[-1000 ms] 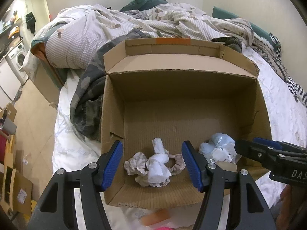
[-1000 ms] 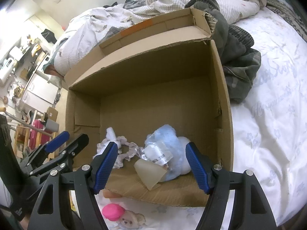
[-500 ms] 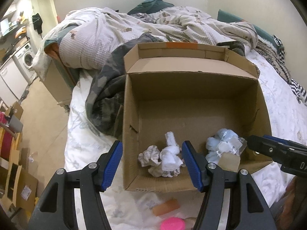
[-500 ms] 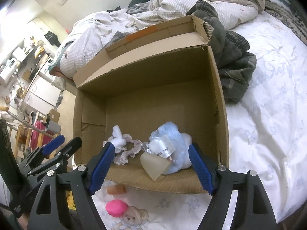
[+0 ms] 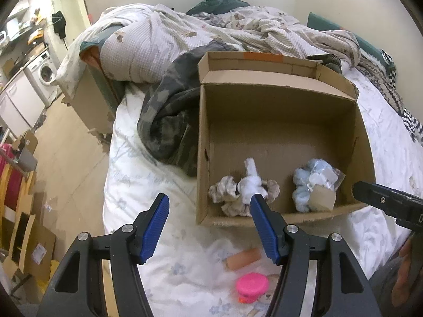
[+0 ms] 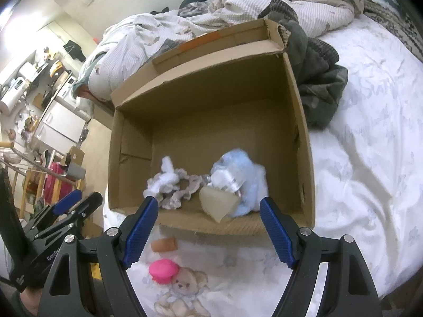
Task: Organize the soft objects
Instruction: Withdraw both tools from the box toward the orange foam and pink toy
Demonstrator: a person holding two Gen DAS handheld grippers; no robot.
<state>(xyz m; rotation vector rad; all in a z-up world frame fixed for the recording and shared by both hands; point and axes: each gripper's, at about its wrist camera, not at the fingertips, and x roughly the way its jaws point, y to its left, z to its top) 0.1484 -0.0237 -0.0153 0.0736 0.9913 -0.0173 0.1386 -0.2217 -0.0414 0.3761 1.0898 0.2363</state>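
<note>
We held both tools above the near edge of the cardboard box point(image 5: 280, 121), which sat on the white bedsheet point(image 5: 148, 185). The left gripper point(image 5: 208, 208) had its jaws spread with nothing between them. The right gripper point(image 6: 208, 211) had its jaws spread wider, having just been opening, and they too held nothing. Inside the box, against the near wall, lay the beige and white scrunchie bundle point(image 5: 244, 190) and, just to its right, the pale blue fluffy item point(image 6: 243, 182) in clear wrapping with a card tag (the two nearly touching in the right wrist view). On the sheet in front of the box lay a small peach cylinder point(image 6: 164, 244) and a pink round toy point(image 6: 161, 270), apart from each other.
</note>
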